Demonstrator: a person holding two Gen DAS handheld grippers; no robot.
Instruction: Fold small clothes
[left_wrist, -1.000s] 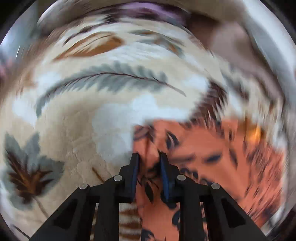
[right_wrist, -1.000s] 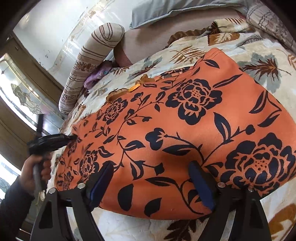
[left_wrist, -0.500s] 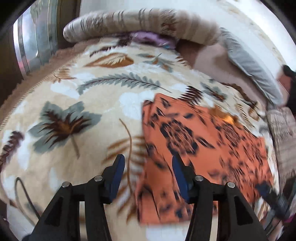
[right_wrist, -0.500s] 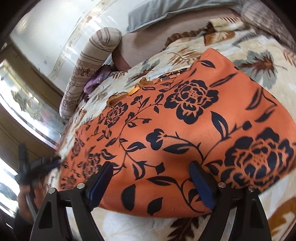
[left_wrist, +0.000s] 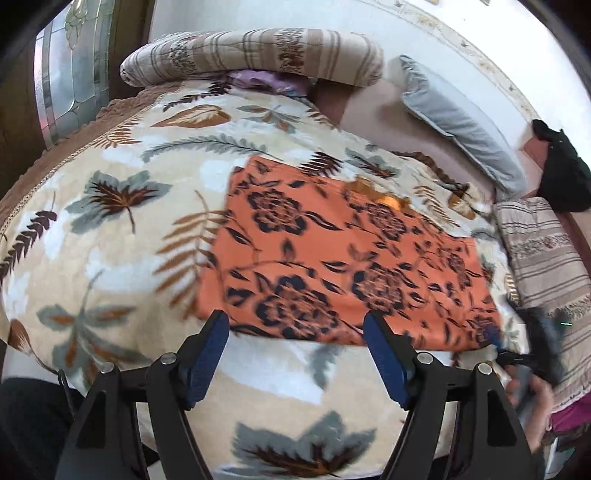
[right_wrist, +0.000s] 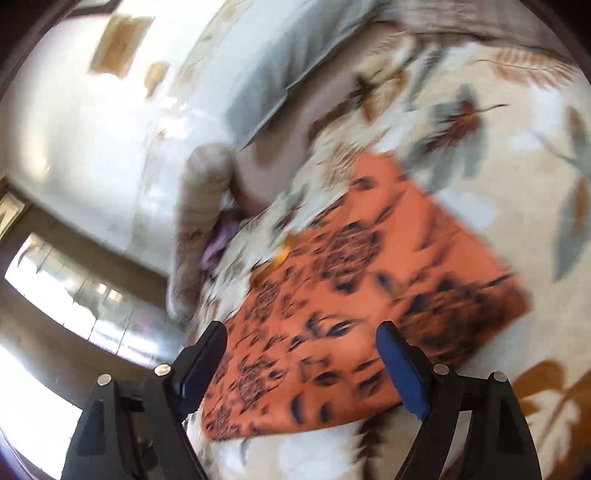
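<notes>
Both hand-held grippers released; left hand-held gripper (left_wrist: 295, 347), earlier pinching orange garment (left_wrist: 332, 266), is opening.

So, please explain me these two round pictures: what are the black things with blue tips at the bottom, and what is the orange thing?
No robot is here. A person holds a hand tool with two jaws in each hand, and each tool carries a wide-angle camera looking forward along its jaws. One picture comes from the left gripper, the other from the right gripper. The blue parts are the pads. The orange floral cloth lies flat on a leaf-patterned blanket on a bed, with a grey pillow behind. Nothing is held: the left jaws are opening, the right stand open, both empty.
</notes>
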